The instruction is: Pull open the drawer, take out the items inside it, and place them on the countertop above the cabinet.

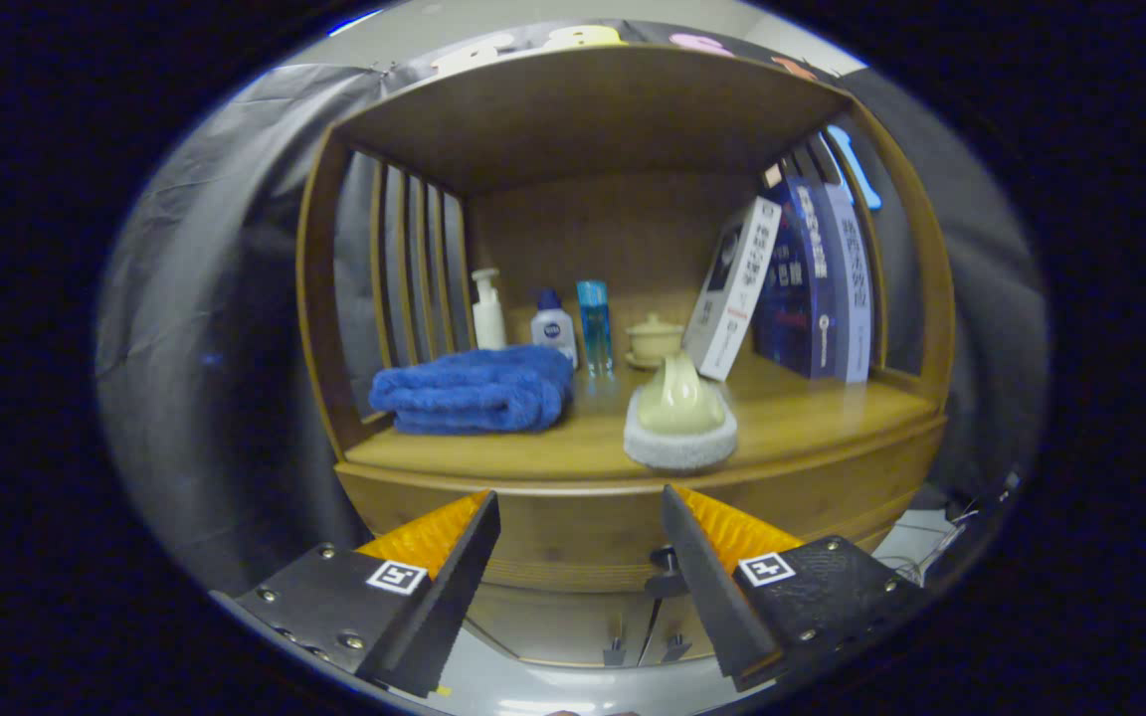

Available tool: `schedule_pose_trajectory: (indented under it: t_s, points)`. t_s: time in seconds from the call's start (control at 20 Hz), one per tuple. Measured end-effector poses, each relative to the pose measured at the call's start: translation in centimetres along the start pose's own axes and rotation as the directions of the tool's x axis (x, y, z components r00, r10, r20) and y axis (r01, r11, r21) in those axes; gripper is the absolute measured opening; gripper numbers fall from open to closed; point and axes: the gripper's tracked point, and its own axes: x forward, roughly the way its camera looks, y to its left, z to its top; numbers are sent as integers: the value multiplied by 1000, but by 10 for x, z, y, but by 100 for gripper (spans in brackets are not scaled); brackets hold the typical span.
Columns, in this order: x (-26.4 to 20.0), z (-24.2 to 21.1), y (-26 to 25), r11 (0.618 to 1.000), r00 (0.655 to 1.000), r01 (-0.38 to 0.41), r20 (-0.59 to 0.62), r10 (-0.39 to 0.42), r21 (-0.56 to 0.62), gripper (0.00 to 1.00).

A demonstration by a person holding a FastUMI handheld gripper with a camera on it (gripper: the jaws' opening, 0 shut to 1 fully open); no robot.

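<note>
Beyond the fingers stands a wooden cabinet (623, 298) whose countertop (812, 418) carries a folded blue towel (474, 390), bottles (553, 323), leaning books (802, 283) and a pale pot on a grey pad (679, 423). The drawer (583, 542), shut, lies just ahead with its knob (666, 565) beside the right finger. The gripper (578, 517) gapes wide, holding nothing.

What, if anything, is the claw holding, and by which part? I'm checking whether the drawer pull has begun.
Nothing is held. The claw is open, its fingers apart in front of the cabinet's drawer front, with the small dark knob beside the right finger, ungripped.
</note>
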Motion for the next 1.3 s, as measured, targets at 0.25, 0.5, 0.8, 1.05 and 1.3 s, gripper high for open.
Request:
schedule_pose_trajectory:
  t_s: [0.25,0.5,0.8,1.05,1.3]
  points:
    - [-55,60,7,998,992,62,116,-58,-28,98]
    - [-106,102,3,993,972,112,211,-102,-36,98]
    - [-141,118,-30,976,948,220,237,-214,2,97]
    - [-158,123,-34,973,940,229,254,-230,32,97]
    - [-169,132,-34,972,934,236,270,-233,21,97]
